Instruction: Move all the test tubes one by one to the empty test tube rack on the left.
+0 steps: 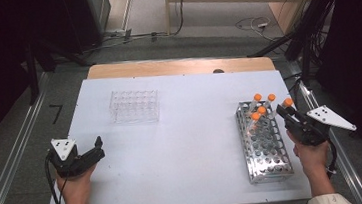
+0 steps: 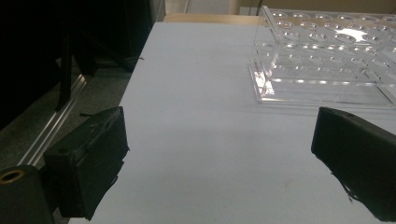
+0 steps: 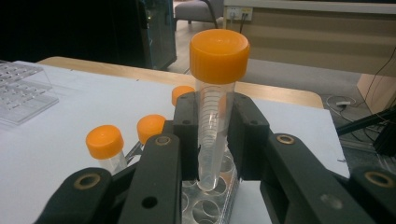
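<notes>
My right gripper point(image 1: 284, 112) is shut on a clear tube with an orange cap point(image 3: 215, 93), held upright just above the metal rack point(image 1: 263, 144) at the table's right. In the right gripper view the tube's tip hangs over the rack's holes point(image 3: 205, 200). Three more orange-capped tubes point(image 1: 260, 105) stand in the rack's far end. My left gripper point(image 1: 93, 149) rests on the white table near its left edge, open with nothing between its jaws. A clear plastic rack point(image 1: 134, 106) sits at the back left, seen ahead of the left jaws as the clear rack point(image 2: 327, 60).
The white table top point(image 1: 183, 142) lies on a wooden board whose far edge point(image 1: 180, 66) shows. Metal rails run along both sides on the floor point(image 1: 13, 158). Cables lie on the floor beyond the table point(image 1: 252, 24).
</notes>
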The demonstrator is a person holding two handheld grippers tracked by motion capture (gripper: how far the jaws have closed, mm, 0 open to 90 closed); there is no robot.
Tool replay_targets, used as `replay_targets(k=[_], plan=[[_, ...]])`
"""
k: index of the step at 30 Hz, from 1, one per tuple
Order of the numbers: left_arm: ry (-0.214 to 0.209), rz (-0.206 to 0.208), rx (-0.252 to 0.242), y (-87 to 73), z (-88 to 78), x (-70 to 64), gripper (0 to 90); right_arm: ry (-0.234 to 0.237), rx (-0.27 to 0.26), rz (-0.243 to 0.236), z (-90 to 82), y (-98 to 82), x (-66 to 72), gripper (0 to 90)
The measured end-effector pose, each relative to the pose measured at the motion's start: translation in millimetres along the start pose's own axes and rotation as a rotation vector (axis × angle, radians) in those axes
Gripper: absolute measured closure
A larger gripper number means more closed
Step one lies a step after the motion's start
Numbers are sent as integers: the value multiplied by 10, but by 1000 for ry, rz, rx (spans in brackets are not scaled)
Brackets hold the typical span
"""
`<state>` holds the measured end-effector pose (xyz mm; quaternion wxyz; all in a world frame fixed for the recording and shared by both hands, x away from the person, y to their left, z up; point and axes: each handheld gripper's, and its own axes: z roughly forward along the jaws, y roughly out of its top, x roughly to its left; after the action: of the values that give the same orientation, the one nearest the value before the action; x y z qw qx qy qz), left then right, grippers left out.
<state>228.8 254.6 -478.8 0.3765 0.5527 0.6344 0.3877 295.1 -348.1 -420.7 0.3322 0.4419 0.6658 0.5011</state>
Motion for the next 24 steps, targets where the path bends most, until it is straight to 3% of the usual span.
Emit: replay_targets(k=[6,10,14,24], plan=[[-3,15,-16,21,-34,-2,40,21,-3,7,-136,42,70,723],[-27,-1,1,16,-40,-11,40,38,10,8,-189,53,148,723],[-41,15,-8,24,-57,-58,41,56,13,25,-229,67,218,723],[-76,58,-14,44,-57,-196,49,121,33,-6,-268,78,483,723]])
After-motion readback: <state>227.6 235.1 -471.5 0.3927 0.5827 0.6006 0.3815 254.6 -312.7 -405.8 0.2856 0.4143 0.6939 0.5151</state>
